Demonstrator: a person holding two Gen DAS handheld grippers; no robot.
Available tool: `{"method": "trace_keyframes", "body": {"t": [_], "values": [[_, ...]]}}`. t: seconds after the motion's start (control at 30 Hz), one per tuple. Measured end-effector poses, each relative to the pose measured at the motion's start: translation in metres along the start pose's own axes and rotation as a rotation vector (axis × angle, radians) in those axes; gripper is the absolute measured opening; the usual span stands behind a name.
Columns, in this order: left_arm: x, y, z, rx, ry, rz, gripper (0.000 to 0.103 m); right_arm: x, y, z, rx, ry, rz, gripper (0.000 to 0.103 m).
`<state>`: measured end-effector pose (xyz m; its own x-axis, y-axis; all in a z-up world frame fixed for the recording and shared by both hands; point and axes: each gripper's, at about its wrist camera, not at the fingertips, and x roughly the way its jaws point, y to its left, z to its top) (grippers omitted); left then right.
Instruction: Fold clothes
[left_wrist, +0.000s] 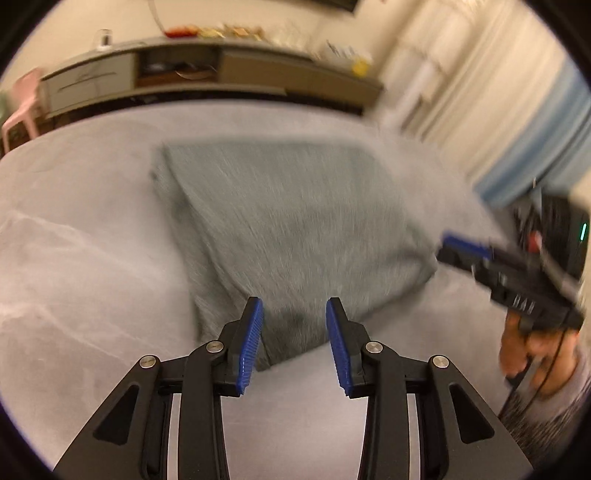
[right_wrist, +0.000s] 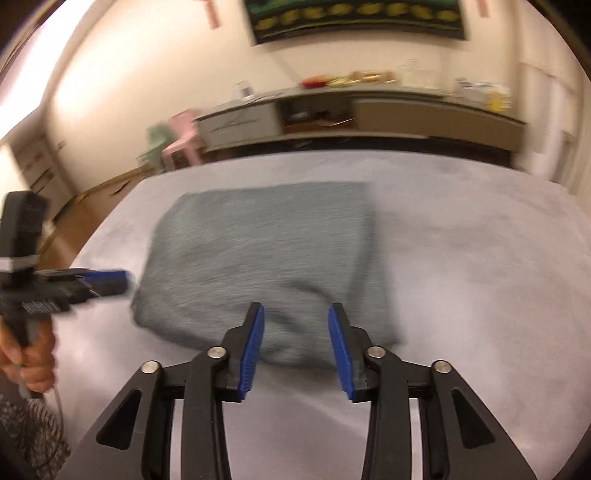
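Jaws of left gripper (left_wrist: 294, 325) and right gripper (right_wrist: 296, 328) both parted and empty, folded grey-green garment (left_wrist: 288, 229) lying just ahead on pale bed cover (left_wrist: 92, 258), hand (right_wrist: 31, 358) gripping each handle, fingers level.

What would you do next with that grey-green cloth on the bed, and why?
Probably lower the left tool onto the near edge of the cloth and grip it for another fold. The cloth already lies as a rough rectangle on the bed, and both tools, the right tool too, are open and empty.
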<state>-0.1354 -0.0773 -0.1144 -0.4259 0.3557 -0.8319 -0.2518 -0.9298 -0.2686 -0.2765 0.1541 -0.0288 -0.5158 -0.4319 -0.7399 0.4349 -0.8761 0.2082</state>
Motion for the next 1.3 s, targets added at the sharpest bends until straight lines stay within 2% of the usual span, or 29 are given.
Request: {"method": "trace_keyframes", "body": {"t": [0.07,0.13,0.17,0.3,0.4,0.47,0.5,0.6,0.67,0.73,0.83,1.03,1.1,1.13,1.17,1.2,1.23,1.3], "values": [[0.016,0.005,-0.003,-0.007,0.034,0.037,0.045,0.025,-0.009,-0.002,-0.006,0.065,-0.024,0.041],[0.006,0.008,0.002,-0.031,0.009,0.017,0.044,0.034,-0.030,-0.005,0.050,0.092,-0.048,0.048],[-0.001,0.009,0.004,-0.041,-0.007,0.006,0.041,0.027,-0.039,-0.007,0.090,0.078,-0.020,0.048],[-0.014,0.000,0.014,-0.026,-0.051,-0.040,0.043,-0.002,-0.070,-0.013,0.233,0.026,0.087,0.050],[-0.001,-0.001,0.013,-0.027,-0.019,-0.008,0.042,0.016,-0.067,-0.003,0.184,0.077,0.106,0.050],[-0.002,-0.001,0.010,-0.029,-0.023,0.004,0.042,0.033,-0.058,0.005,0.138,0.118,0.110,0.018],[-0.006,0.000,0.010,-0.032,-0.038,-0.001,0.042,0.033,-0.051,0.010,0.088,0.109,0.095,0.012],[-0.015,0.000,0.011,-0.037,-0.078,-0.020,0.043,0.022,-0.029,0.028,-0.047,0.037,0.032,0.009],[-0.003,0.002,0.010,-0.039,-0.037,-0.010,0.043,0.019,-0.023,0.034,-0.103,0.006,-0.039,0.009],[0.016,0.001,0.003,-0.037,0.034,0.013,0.043,0.036,-0.026,0.031,-0.120,0.061,-0.089,0.009],[0.021,-0.001,0.005,-0.037,0.041,0.020,0.044,0.051,-0.037,0.018,-0.095,0.093,-0.077,0.013],[0.022,-0.001,0.010,-0.047,0.027,0.029,0.046,0.027,-0.048,0.011,-0.005,0.078,-0.079,0.020],[0.011,-0.006,0.012,-0.050,-0.003,0.040,0.042,0.018,-0.049,0.010,0.019,0.060,-0.090,0.031],[0.002,-0.010,0.014,-0.038,-0.031,0.040,0.044,0.006,-0.042,0.012,0.014,0.015,-0.109,0.032],[-0.006,-0.015,0.016,-0.025,-0.059,0.040,0.046,-0.008,-0.032,0.013,0.003,-0.033,-0.096,0.035],[-0.011,-0.018,0.016,-0.017,-0.074,0.038,0.055,-0.019,-0.023,0.014,-0.007,-0.070,-0.082,0.046],[-0.013,-0.020,0.015,-0.011,-0.082,0.035,0.059,-0.021,-0.014,0.012,-0.021,-0.075,-0.062,0.055],[-0.001,-0.026,0.011,-0.010,-0.047,0.056,0.059,-0.010,0.008,0.006,-0.068,-0.048,-0.037,0.056]]}}
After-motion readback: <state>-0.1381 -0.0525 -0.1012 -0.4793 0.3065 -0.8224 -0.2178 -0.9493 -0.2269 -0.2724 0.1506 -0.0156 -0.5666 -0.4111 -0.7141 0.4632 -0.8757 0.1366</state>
